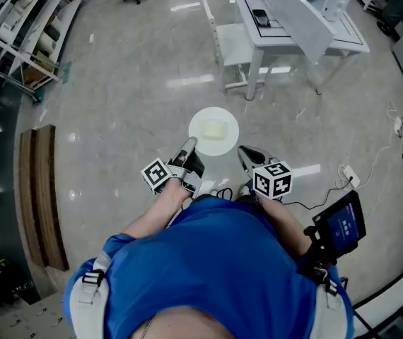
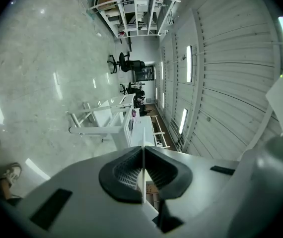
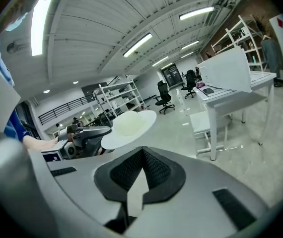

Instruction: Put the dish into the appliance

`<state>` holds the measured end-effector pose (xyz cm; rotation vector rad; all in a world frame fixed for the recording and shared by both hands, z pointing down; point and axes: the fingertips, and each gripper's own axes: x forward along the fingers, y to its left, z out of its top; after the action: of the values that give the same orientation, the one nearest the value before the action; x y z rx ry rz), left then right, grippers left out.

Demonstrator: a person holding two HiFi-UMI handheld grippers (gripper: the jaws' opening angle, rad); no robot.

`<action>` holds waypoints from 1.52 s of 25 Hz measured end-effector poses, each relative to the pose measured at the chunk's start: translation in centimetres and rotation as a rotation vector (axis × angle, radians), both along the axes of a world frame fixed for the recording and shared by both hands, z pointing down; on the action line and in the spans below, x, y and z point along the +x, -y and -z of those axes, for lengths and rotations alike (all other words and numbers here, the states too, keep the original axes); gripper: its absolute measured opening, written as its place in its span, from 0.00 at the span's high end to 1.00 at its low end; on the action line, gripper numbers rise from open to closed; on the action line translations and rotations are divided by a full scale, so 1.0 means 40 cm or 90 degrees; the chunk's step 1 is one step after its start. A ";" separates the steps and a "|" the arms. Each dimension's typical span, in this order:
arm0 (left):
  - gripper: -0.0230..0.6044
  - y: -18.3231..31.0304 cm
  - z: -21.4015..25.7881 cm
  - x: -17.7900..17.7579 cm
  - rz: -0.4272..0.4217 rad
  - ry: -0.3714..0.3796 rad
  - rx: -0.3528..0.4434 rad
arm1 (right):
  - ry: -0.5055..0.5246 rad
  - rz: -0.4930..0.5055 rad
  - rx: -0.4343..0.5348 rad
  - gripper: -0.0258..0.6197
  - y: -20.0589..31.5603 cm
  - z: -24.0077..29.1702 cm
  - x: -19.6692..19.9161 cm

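Observation:
A round white dish (image 1: 214,131) with a pale yellowish square patch in its middle hangs level above the grey floor in front of me. My left gripper (image 1: 189,144) is shut on its near left rim. In the left gripper view the dish (image 2: 142,178) shows only as a thin white edge clamped between the black pads of the left gripper (image 2: 142,155). My right gripper (image 1: 244,152) hovers just right of the dish, apart from it, shut with nothing in it. The right gripper view looks past that gripper (image 3: 142,151) at the dish (image 3: 129,125) and the left gripper (image 3: 86,137) holding it.
A white table (image 1: 346,39) with a tilted white panel (image 1: 297,13) and a phone (image 1: 260,18) stands ahead to the right, a white chair (image 1: 231,44) beside it. Shelving (image 1: 25,27) lines the far left. Wooden boards (image 1: 42,189) lie at left; cables (image 1: 346,175) trail at right.

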<state>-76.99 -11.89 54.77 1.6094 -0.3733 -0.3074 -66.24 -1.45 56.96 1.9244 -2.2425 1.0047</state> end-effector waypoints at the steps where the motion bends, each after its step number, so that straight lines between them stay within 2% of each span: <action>1: 0.93 0.001 -0.001 0.002 -0.001 0.000 0.000 | -0.003 -0.003 0.002 0.96 0.001 0.001 0.003; 10: 0.93 0.010 -0.012 0.039 -0.026 0.000 -0.004 | -0.053 -0.028 0.002 0.96 -0.002 -0.005 0.035; 16: 0.93 -0.021 -0.008 0.003 -0.059 -0.006 -0.012 | -0.066 -0.073 -0.012 0.96 -0.062 0.004 -0.017; 24: 0.93 -0.040 -0.019 0.065 -0.111 -0.010 -0.018 | -0.074 -0.136 -0.026 0.96 -0.104 -0.005 0.029; 31: 0.93 -0.069 -0.018 0.164 -0.135 -0.005 -0.011 | -0.077 -0.162 -0.029 0.96 -0.130 -0.009 0.126; 38: 0.93 -0.149 -0.009 0.351 -0.144 -0.005 -0.006 | -0.088 -0.170 -0.023 0.96 -0.209 0.003 0.308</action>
<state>-62.96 -5.92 55.14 1.6228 -0.1834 -0.1384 -53.91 6.91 56.83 2.2448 -1.9197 0.8949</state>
